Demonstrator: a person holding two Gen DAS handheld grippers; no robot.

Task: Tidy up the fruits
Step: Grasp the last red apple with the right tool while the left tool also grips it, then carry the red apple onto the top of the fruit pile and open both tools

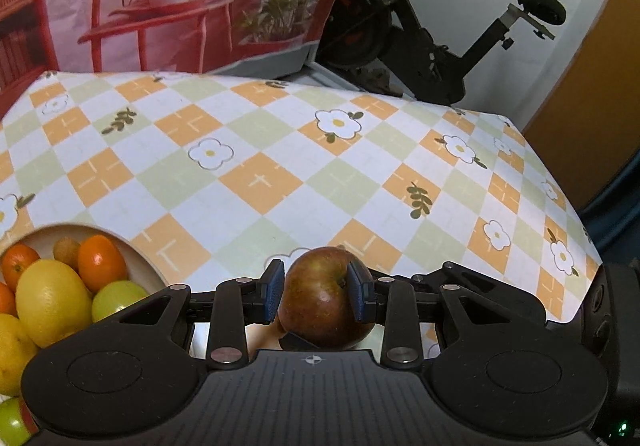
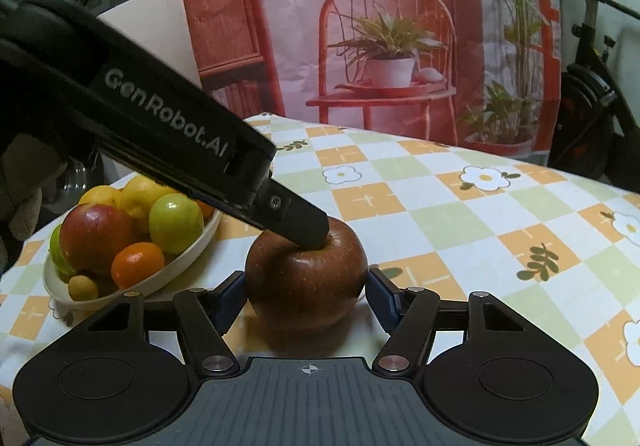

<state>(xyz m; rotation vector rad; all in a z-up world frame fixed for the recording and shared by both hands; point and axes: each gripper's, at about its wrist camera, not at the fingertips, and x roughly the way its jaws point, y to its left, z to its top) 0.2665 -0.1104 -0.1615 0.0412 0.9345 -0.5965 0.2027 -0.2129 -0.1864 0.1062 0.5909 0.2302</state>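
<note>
One dark red apple (image 2: 306,278) sits on the checked tablecloth (image 2: 460,222), low in the middle of the frame. The left gripper (image 1: 316,292) clamps it narrowly from above. The right gripper (image 2: 306,296) brackets its sides; whether its pads press, I cannot tell. A bowl (image 2: 176,270) of fruit stands at lower left.

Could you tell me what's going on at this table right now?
A person with two handheld grippers is sorting fruit. The left gripper is clamped on a dark red apple that sits on the checked tablecloth. The right gripper brackets the same apple, its pads not clearly pressing. A bowl of mixed fruit stands beside it.
</note>
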